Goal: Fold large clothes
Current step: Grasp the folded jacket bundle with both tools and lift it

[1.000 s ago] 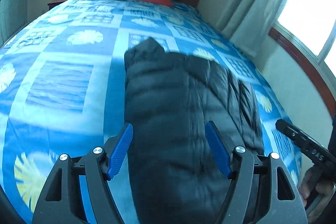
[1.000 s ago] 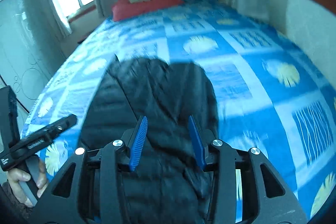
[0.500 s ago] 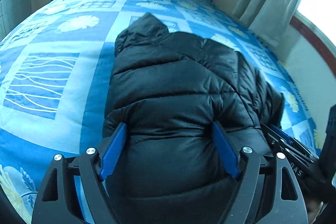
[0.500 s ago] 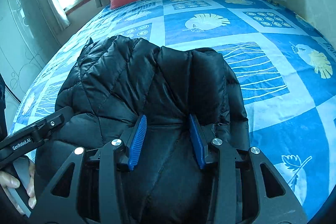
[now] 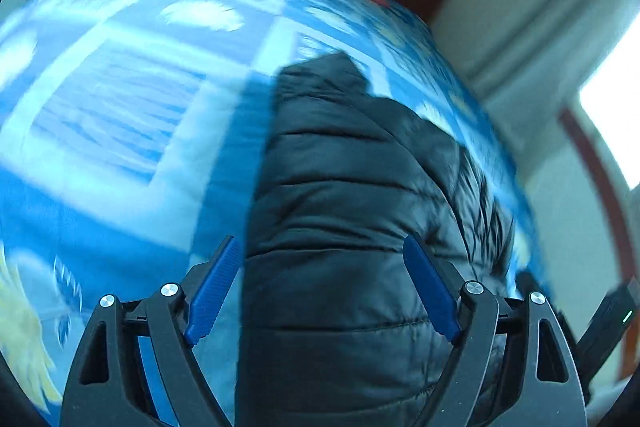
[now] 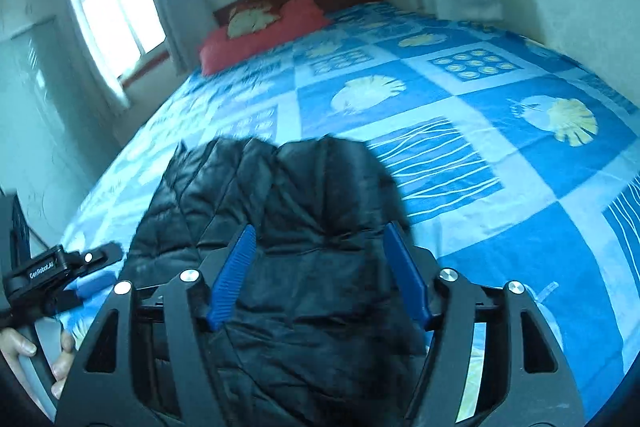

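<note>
Black quilted jacket (image 5: pixel 360 227) lies on the blue patterned bedspread (image 6: pixel 500 147), stretching away from both grippers toward the red pillow (image 6: pixel 260 39). Left gripper (image 5: pixel 324 291) and right gripper (image 6: pixel 320 275) hover over its near end, jaws spread wide, gripping nothing.

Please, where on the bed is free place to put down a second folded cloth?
Free: the blue bedspread right of the black jacket, and between jacket and red pillow. Crowded: the near edge, where both open grippers hover over the jacket.
</note>
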